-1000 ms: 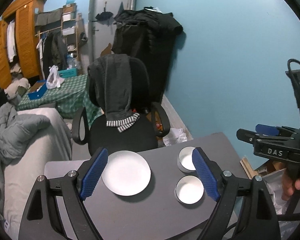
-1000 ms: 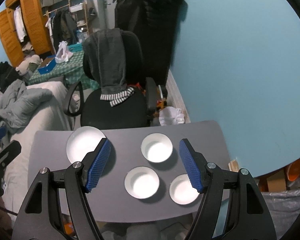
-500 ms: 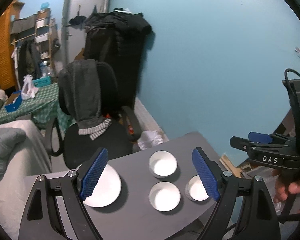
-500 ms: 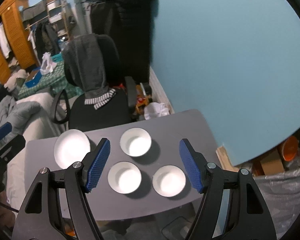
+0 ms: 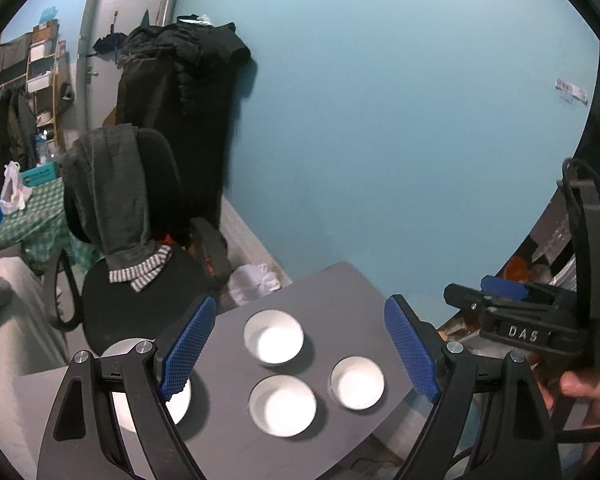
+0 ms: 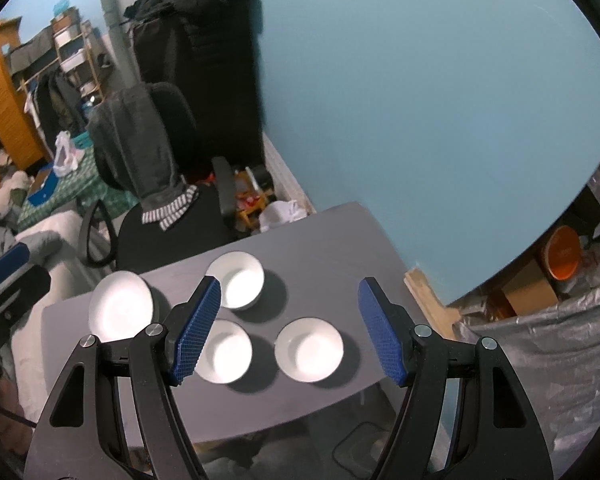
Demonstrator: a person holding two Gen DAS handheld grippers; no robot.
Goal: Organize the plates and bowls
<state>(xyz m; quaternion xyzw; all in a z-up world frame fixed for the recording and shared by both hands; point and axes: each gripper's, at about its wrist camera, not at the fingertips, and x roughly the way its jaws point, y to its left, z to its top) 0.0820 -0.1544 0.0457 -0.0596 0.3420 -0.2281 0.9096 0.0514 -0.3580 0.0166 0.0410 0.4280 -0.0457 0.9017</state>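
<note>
Left wrist view: the left claw (image 5: 298, 344) hangs above the grey desk (image 5: 340, 292) with its blue-padded fingers (image 5: 186, 348) spread wide and nothing between them. Below it sit three round white ceramic bowls, apart from one another: a far bowl (image 5: 273, 337), a near bowl (image 5: 282, 405) and a right-hand bowl (image 5: 356, 382). A flat white ceramic plate (image 5: 178, 398) lies to their left, mostly hidden behind the left finger. At the right edge of this view the right claw (image 5: 500, 300) appears side-on, gripped by a bare hand (image 5: 580, 390).

From the right wrist view, the right claw (image 6: 290, 332) is likewise wide and empty, held over the desk (image 6: 340, 232). The right-hand bowl (image 6: 309, 349) lies between its fingers, the near bowl (image 6: 228, 352) is partly covered by its left finger, the far bowl (image 6: 238, 274) lies beyond, and the plate (image 6: 118, 304) sits at the left. A black office chair (image 6: 160, 216) draped with a dark grey garment (image 6: 136, 144) stands behind the desk.
</note>
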